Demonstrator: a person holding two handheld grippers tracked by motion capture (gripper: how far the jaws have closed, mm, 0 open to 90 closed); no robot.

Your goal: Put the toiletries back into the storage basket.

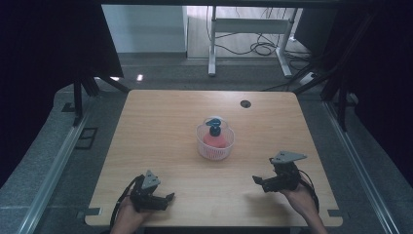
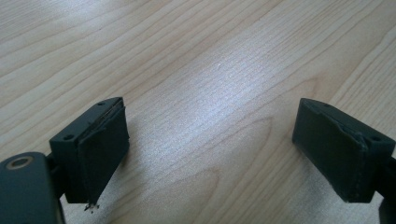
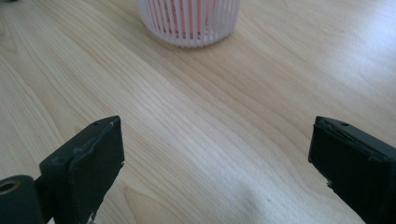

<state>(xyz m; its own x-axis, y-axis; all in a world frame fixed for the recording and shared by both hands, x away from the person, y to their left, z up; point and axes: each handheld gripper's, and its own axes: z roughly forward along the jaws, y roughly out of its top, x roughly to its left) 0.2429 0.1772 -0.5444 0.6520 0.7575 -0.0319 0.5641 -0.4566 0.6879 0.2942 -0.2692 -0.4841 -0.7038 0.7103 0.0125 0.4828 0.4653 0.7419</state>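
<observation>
**Pale wood, two idle grippers, one basket between**

Wood-grained table (image 1: 160,126) carries a white slatted basket (image 1: 215,145) at its centre, a pink bottle (image 1: 215,138) upright inside. Left gripper (image 1: 163,199) and right gripper (image 1: 259,181) sit near the front edge, jaws spread, empty, likely poised to start.

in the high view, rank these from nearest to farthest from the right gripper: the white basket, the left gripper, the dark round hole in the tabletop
1. The white basket: up and to the left of the right gripper, at the table's middle.
2. The dark round hole: near the far edge, beyond the basket.
3. The left gripper: across the near edge, at the person's other hand.

The hole and left gripper are fairly close to call.
</observation>
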